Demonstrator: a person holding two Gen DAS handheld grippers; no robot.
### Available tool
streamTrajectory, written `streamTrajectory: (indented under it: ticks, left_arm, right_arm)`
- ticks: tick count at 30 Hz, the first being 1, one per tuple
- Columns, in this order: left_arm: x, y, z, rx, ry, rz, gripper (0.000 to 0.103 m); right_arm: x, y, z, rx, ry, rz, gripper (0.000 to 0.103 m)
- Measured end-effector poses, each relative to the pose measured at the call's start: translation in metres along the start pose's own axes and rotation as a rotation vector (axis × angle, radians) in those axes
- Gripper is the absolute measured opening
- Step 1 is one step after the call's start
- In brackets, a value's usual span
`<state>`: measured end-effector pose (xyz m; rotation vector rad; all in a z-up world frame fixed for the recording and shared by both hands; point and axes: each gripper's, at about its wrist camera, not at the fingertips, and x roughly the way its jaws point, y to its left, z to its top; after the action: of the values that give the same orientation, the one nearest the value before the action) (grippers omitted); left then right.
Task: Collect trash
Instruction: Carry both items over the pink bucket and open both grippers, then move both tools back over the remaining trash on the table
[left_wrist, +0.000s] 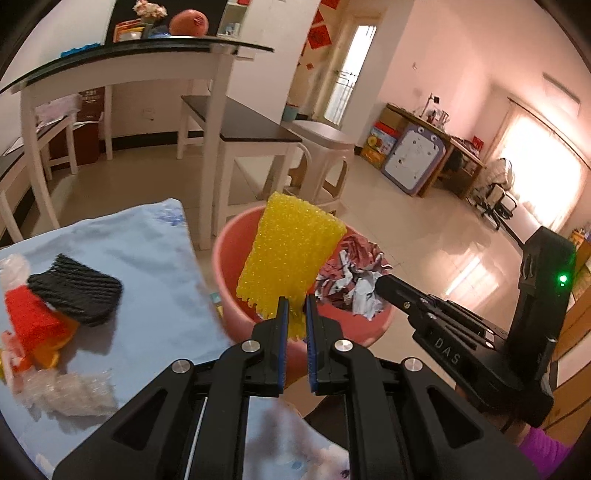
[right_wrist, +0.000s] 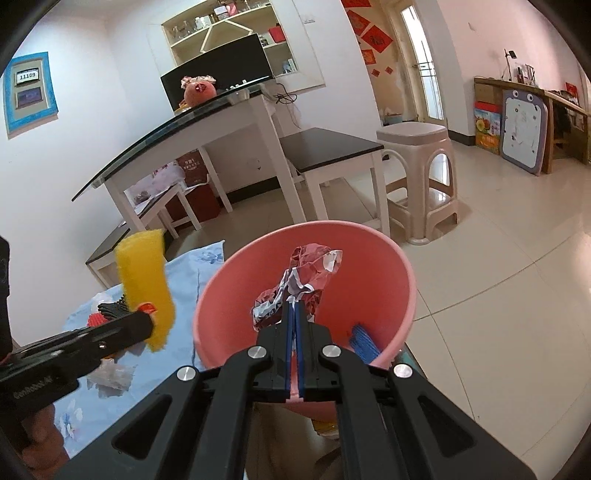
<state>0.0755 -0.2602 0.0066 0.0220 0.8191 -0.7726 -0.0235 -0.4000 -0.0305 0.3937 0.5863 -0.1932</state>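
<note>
Trash is spread on the counter (left_wrist: 155, 295), which is covered with a light blue cloth: a black mesh piece (left_wrist: 75, 291), a red block (left_wrist: 33, 317) and clear crumpled plastic (left_wrist: 66, 391) lie close together. Just beside the counter edge stands a pink bucket (right_wrist: 402, 295); a blue piece (right_wrist: 364, 341) lies inside it. The left claw (left_wrist: 295, 310) is closed on the lower edge of a yellow sponge (left_wrist: 291, 258), holding it upright over the near rim of the bucket. The right claw (right_wrist: 295, 308) is closed on a crumpled red and white paper (right_wrist: 310, 269), held over the bucket's mouth.
</note>
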Motion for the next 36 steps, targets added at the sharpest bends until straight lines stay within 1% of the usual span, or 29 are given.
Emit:
streamTrajectory:
  ticks: [4, 12, 13, 14, 15, 16, 17, 20, 21, 23, 25, 26, 33, 36]
  left_arm:
    - [0.020, -0.003, 0.001, 0.012, 0.026, -0.012, 0.009]
    - [0.037, -0.002, -0.002, 0.008, 0.041, -0.001, 0.010]
    - [0.040, 0.000, -0.002, 0.002, 0.051, -0.002, 0.014]
    - [0.040, 0.000, -0.004, -0.003, 0.058, 0.000, 0.022]
    - [0.041, 0.000, -0.003, -0.006, 0.063, 0.001, 0.028]
    - [0.041, 0.001, -0.003, -0.012, 0.064, -0.002, 0.038]
    - [0.041, 0.001, -0.003, -0.015, 0.060, -0.003, 0.042]
    - [0.037, 0.001, -0.004, -0.016, 0.044, -0.005, 0.044]
    - [0.035, 0.001, -0.004, -0.016, 0.042, -0.007, 0.044]
    - [0.031, 0.000, -0.006, -0.016, 0.039, -0.010, 0.044]
    - [0.028, 0.000, -0.007, -0.016, 0.035, -0.006, 0.044]
    - [0.026, -0.001, -0.008, -0.016, 0.032, -0.005, 0.044]
    - [0.004, 0.008, -0.013, -0.053, -0.003, 0.029, 0.044]
    - [-0.008, 0.014, -0.015, -0.071, -0.021, 0.052, 0.044]
  right_arm:
    - [0.003, -0.002, 0.000, 0.006, 0.007, -0.005, 0.002]
    - [0.012, -0.011, -0.003, 0.026, 0.030, -0.008, 0.002]
    - [0.013, -0.011, -0.002, 0.027, 0.032, -0.007, 0.002]
    - [0.013, -0.011, -0.002, 0.029, 0.033, -0.006, 0.003]
    - [0.014, -0.011, -0.002, 0.030, 0.034, -0.007, 0.004]
    - [0.014, -0.010, -0.002, 0.030, 0.036, -0.007, 0.004]
    - [0.015, -0.010, -0.002, 0.030, 0.038, -0.007, 0.004]
    - [0.016, -0.010, -0.001, 0.029, 0.042, -0.010, 0.006]
    - [0.016, -0.010, -0.001, 0.029, 0.043, -0.010, 0.007]
    - [0.016, -0.009, 0.000, 0.028, 0.040, -0.010, 0.013]
    - [0.014, -0.009, -0.001, 0.028, 0.028, -0.009, 0.033]
    - [0.013, -0.009, -0.001, 0.028, 0.021, -0.008, 0.036]
    - [0.005, 0.006, -0.001, -0.008, 0.009, 0.023, 0.037]
    - [0.001, 0.016, -0.002, -0.026, 0.007, 0.036, 0.041]
